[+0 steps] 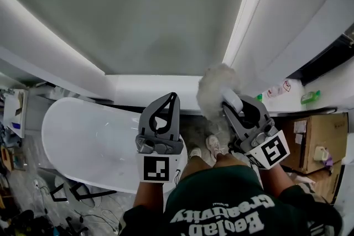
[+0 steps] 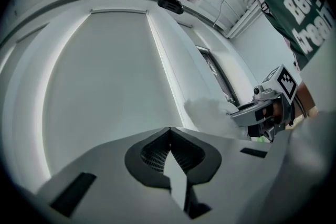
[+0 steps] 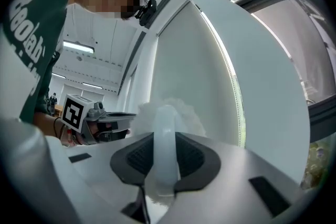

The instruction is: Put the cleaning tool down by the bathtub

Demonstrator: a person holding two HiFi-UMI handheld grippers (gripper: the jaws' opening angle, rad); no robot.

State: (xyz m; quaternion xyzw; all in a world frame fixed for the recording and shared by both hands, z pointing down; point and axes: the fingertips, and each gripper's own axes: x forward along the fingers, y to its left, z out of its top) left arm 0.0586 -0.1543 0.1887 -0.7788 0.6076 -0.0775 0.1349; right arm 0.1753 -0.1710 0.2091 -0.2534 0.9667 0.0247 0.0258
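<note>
The right gripper (image 3: 164, 157) pinches the white handle of the fluffy duster (image 1: 217, 87), its head pointing away from the person; the left gripper (image 1: 172, 98) has its jaws pressed together on nothing. The bathtub (image 1: 83, 135) lies below, to the left. Best to lower the duster slowly beside the tub's right end, keeping the pinch firm until it rests, then spread the jaws
</note>
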